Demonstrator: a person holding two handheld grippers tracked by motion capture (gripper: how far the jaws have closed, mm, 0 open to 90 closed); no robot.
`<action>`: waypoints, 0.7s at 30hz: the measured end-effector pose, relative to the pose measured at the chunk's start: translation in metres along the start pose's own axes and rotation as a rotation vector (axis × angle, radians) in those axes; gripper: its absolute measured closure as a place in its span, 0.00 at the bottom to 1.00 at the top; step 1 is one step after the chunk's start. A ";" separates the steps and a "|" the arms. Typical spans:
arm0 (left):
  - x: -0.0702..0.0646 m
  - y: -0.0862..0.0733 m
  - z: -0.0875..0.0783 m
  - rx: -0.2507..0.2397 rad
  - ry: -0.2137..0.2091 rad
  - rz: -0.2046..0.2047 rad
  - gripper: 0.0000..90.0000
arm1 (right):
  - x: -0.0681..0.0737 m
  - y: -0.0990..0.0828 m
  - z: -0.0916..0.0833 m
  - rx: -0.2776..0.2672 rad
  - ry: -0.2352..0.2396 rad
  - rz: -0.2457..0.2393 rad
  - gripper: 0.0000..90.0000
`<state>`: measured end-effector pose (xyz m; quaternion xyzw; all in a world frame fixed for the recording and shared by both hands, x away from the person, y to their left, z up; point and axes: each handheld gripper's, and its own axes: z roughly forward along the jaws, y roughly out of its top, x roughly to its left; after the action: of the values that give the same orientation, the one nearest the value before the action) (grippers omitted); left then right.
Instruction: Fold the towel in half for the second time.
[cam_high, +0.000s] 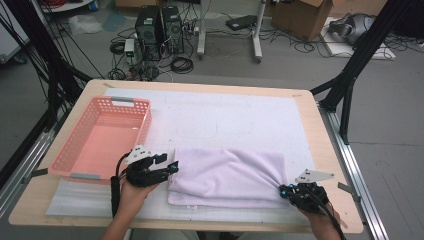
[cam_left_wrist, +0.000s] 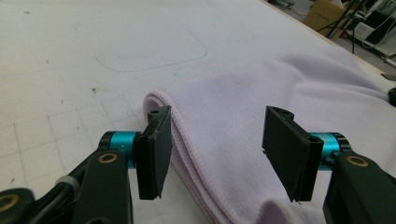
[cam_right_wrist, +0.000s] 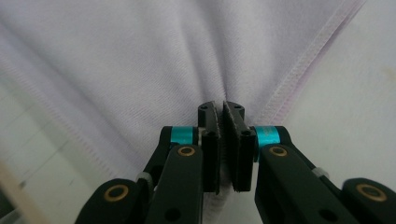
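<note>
Your folded pale lilac towel (cam_high: 227, 177) lies on the white gridded mat (cam_high: 225, 120) that covers the light wooden table (cam_high: 320, 150), in the near half, a little right of centre. Its long folded edge runs left to right, and its near right corner is drawn into a bunch of creases.

Your right gripper (cam_high: 291, 191) sits at that near right corner. In the right gripper view its two black jaws are pressed close together with a pinch of the towel (cam_right_wrist: 140, 60) between them; folds fan out from the pinch, and the stitched hem runs away on either side. So your right tongs are clamped on the cloth.

Your left gripper (cam_high: 167, 165) is at the towel's left end, just beside the near right corner of the pink slotted plastic basket (cam_high: 100, 137), which stands on the left side of the mat. In the left gripper view its jaws stand well apart. The rounded, layered fold of the towel (cam_left_wrist: 224, 130) lies between them: the left pad looks to be right against the fold's edge, though I cannot tell whether it touches, and the right pad hangs clear above the cloth. Those tongs grip nothing.

Your left hand (cam_high: 131, 195) and right hand (cam_high: 325, 220) come in from the near edge of the table.
</note>
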<state>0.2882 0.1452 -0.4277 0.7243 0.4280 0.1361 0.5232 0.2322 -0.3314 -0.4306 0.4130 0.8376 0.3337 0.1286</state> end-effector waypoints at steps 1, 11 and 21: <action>0.001 0.002 0.004 0.006 0.007 -0.003 0.45 | -0.001 0.001 -0.001 0.001 0.013 0.001 0.92; 0.022 0.006 0.046 0.114 0.113 0.000 0.38 | -0.041 0.023 0.009 -0.231 -0.119 0.093 0.55; 0.025 0.011 0.054 0.125 0.224 -0.027 0.81 | -0.057 0.033 0.038 -0.182 -0.120 0.112 0.54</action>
<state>0.3429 0.1283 -0.4471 0.7298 0.5011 0.1822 0.4279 0.3063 -0.3439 -0.4406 0.4648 0.7703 0.3898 0.1967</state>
